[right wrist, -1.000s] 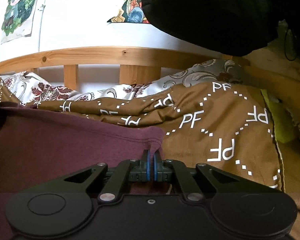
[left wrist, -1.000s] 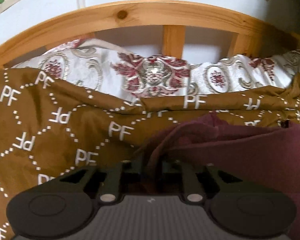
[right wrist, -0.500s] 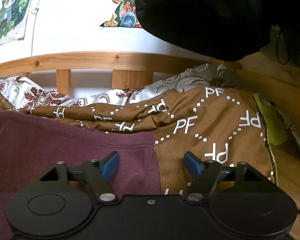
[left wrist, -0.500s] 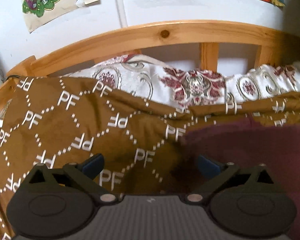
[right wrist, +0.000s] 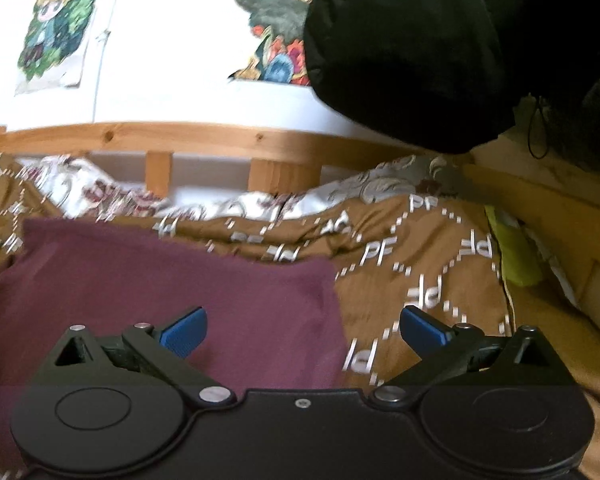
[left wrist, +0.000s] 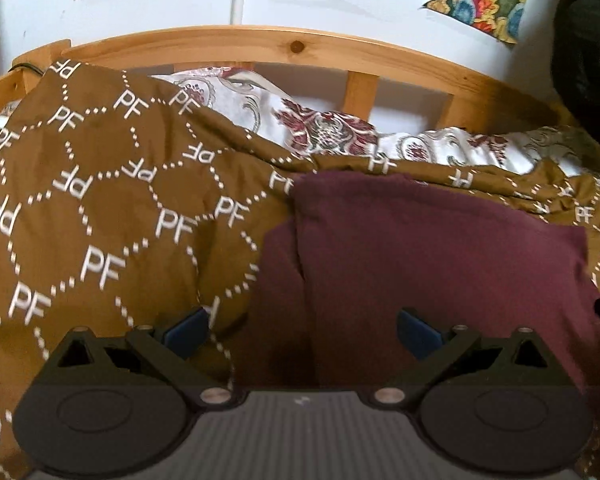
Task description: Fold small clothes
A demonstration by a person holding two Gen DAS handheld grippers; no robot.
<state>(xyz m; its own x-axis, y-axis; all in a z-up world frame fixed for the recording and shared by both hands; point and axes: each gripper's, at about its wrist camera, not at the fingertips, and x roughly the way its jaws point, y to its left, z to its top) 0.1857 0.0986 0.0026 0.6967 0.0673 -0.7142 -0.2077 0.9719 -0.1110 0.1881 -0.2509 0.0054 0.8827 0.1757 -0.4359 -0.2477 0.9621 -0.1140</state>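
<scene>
A maroon garment (left wrist: 440, 248) lies flat on a brown blanket (left wrist: 100, 200) printed with "PF". In the left wrist view its left edge has a fold line running down. My left gripper (left wrist: 302, 328) hangs over that left edge, open, its blue pads (left wrist: 188, 330) touching nothing. In the right wrist view the maroon garment (right wrist: 160, 272) fills the lower left. My right gripper (right wrist: 304, 330) is above its right edge with the jaws opening. The cloth lies below them, and the pads do not press on it.
A wooden bed rail (left wrist: 300, 46) curves across the back with a floral sheet (left wrist: 324, 132) beneath it. A big black bundle (right wrist: 412, 48) hangs at the upper right. A yellow-green cloth (right wrist: 512, 256) lies by the blanket's right edge. Posters hang on the white wall.
Both grippers were shut on the maroon garment's far corners; they have let go, opened wide and drawn back. The garment now lies flat on the blanket.
</scene>
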